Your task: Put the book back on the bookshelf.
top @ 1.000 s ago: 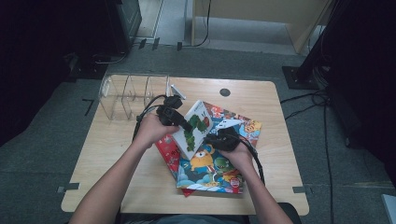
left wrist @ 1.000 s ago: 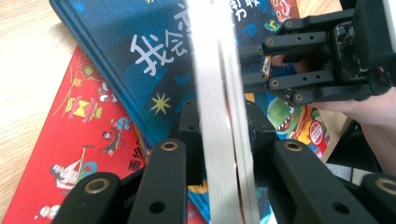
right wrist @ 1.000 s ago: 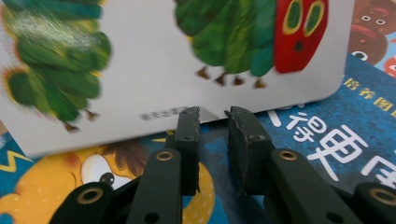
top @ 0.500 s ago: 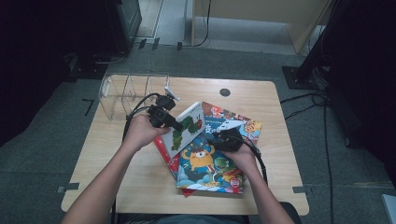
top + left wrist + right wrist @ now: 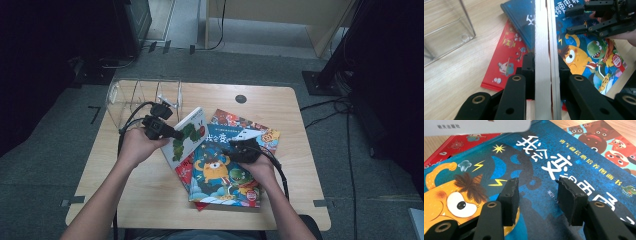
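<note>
White card edges ran straight up between your left gripper's jaws: the thick board book with the green caterpillar on its cover was clamped there, both black pads pressed flat against its two faces. In the high view you held that book tilted up off the table, its lower edge over the left side of the book pile, with your left hand just in front of the clear plastic box at the table's back left.

Your right gripper sat low over the blue picture book with the orange monster. Its jaws had just been opening, and they stood apart with nothing between them; only the blue cover showed in the gap. I could not tell whether the pads touched that cover or hovered just above it. In the high view your right hand lay on the upper middle of the blue book.

That blue book lay flat on top of the pile, right of the table's centre. A red book stuck out from under it on the left, and another with red and teal animal faces showed beyond its far edge. The wooden table carried the whole pile.
</note>
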`<state>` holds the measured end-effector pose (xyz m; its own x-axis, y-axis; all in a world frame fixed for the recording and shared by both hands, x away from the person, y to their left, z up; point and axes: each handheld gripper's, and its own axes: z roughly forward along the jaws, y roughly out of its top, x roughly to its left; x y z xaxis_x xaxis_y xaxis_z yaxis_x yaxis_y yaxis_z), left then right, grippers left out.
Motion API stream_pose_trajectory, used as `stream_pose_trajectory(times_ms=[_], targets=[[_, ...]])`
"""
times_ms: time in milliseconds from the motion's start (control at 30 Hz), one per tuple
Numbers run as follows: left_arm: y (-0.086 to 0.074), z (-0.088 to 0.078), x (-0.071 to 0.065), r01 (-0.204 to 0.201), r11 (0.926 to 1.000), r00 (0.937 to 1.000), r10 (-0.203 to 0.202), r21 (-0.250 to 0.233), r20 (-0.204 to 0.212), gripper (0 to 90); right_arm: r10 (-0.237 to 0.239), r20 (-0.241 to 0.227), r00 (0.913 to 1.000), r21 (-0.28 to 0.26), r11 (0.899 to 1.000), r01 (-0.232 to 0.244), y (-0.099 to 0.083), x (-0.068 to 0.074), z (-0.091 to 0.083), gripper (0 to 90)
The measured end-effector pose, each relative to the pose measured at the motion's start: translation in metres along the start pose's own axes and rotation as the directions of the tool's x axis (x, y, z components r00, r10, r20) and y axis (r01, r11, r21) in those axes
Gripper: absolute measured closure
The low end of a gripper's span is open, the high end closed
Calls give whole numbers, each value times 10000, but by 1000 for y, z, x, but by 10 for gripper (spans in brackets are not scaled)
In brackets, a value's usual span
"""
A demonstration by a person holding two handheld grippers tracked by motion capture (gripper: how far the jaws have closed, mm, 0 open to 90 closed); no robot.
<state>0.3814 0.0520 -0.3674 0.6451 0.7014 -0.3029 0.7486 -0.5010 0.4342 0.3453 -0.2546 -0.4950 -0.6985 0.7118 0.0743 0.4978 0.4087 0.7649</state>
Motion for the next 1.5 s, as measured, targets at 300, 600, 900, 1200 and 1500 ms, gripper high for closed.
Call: stream_pose_trajectory(times_ms=[300,600,900,1200,1500], targets=[[-19,-15,13,502,9981,9982,-513,-368,-299,768,-62,-49,10000,-117,9999,61,-2,0,0,494],[-32,-26,21,756,9963,9944,-783,-404,-704,768,-36,-118,9999,-120,9999,35,-3,-1,0,490],[-46,-40,34,1392,9862,9828,-1486,-895,-1097,768,-63,-135,9999,-114,9999,62,-3,-1,0,490],[-42,-43,44,2029,9700,9651,-2212,-1338,-1402,768,-50,-138,9999,-116,9999,48,-3,-1,0,490],[-25,-31,49,2338,9549,9493,-2649,-1829,-1692,769,-82,-128,9999,-132,9999,81,-3,-1,0,491]])
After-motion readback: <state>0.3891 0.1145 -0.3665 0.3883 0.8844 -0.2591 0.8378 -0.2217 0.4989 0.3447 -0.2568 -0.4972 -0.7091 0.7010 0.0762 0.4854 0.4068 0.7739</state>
